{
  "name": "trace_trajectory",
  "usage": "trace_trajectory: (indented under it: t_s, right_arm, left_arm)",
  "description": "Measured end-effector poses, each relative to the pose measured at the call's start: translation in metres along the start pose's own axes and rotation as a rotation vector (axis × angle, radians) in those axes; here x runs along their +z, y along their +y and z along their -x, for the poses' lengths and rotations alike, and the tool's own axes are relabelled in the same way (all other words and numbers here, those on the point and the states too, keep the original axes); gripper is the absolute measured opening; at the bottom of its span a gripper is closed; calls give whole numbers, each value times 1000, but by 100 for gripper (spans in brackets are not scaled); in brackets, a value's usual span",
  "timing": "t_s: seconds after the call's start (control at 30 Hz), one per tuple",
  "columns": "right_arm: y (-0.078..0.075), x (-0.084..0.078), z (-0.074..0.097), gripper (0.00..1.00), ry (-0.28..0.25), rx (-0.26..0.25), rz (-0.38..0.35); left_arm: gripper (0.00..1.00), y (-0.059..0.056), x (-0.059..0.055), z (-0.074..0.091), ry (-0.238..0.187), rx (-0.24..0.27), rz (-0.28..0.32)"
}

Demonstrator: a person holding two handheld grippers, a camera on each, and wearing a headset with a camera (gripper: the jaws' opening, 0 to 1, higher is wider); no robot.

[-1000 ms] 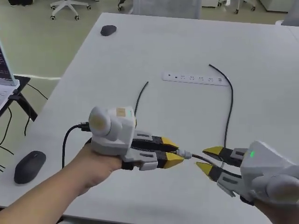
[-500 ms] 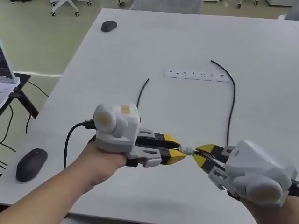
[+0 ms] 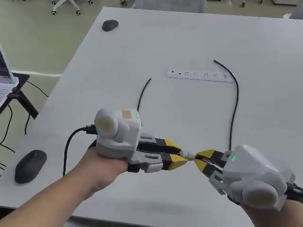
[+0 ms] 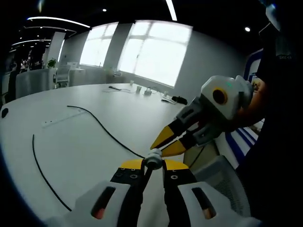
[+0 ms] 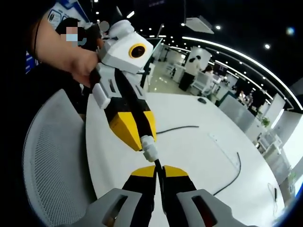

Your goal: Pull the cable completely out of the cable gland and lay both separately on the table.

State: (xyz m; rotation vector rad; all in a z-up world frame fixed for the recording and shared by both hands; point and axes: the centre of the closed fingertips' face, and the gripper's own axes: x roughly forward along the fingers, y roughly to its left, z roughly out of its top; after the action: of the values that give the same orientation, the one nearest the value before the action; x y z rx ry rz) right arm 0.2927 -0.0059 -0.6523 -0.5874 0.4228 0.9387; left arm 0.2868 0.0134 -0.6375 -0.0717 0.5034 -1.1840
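Note:
The small grey cable gland (image 3: 188,155) is held above the table's near edge, with my left gripper (image 3: 179,157) shut on it. In the left gripper view the gland (image 4: 153,159) sits between the yellow jaw tips. My right gripper (image 3: 199,158) faces it tip to tip and is shut on the black cable (image 3: 234,109) just beside the gland. From there the cable runs back across the table toward the power strip. In the right gripper view the cable (image 5: 159,171) passes between my right gripper (image 5: 159,174) jaws and into the gland (image 5: 149,144).
A white power strip (image 3: 200,75) lies mid-table. A second short black cable (image 3: 143,94) lies to its left. One black mouse (image 3: 110,25) sits at the far edge, another mouse (image 3: 29,165) on a side stand at the left. The white table (image 3: 94,80) has bare room all round.
The right gripper has moved in toward the left gripper and gone from open to shut on the cable next to the gland. The left gripper kept hold of the gland.

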Motion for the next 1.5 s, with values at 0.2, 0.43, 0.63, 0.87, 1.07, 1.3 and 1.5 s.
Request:
trace_trajectory:
  t_s: [0.2, 0.43, 0.63, 0.87, 1.07, 1.3, 1.5]
  right_arm:
    - [-8, -6, 0, 0, 2, -9, -53]
    - [-13, -15, -3, 0, 12, -12, -122]
    - [-12, -16, -4, 0, 7, -16, -173]
    - [-20, -30, -2, 0, 34, -42, -225]
    - [-28, -53, 0, 0, 61, -74, -363]
    - [-39, -89, -1, 0, 91, -122, -542]
    - [-26, -105, -7, 0, 92, -112, -688]
  left_arm:
    - [15, 2, 3, 1, -17, 18, 14]
    - [15, 4, 3, 4, -20, 35, 23]
    - [15, 4, 3, 2, -20, 38, 28]
    - [14, 4, 6, 8, -43, 35, 50]
    - [15, 0, 4, 10, -49, 29, 62]
    - [15, -4, 5, 12, -55, 23, 71]
    - [15, -7, -2, 11, -39, 18, 76]
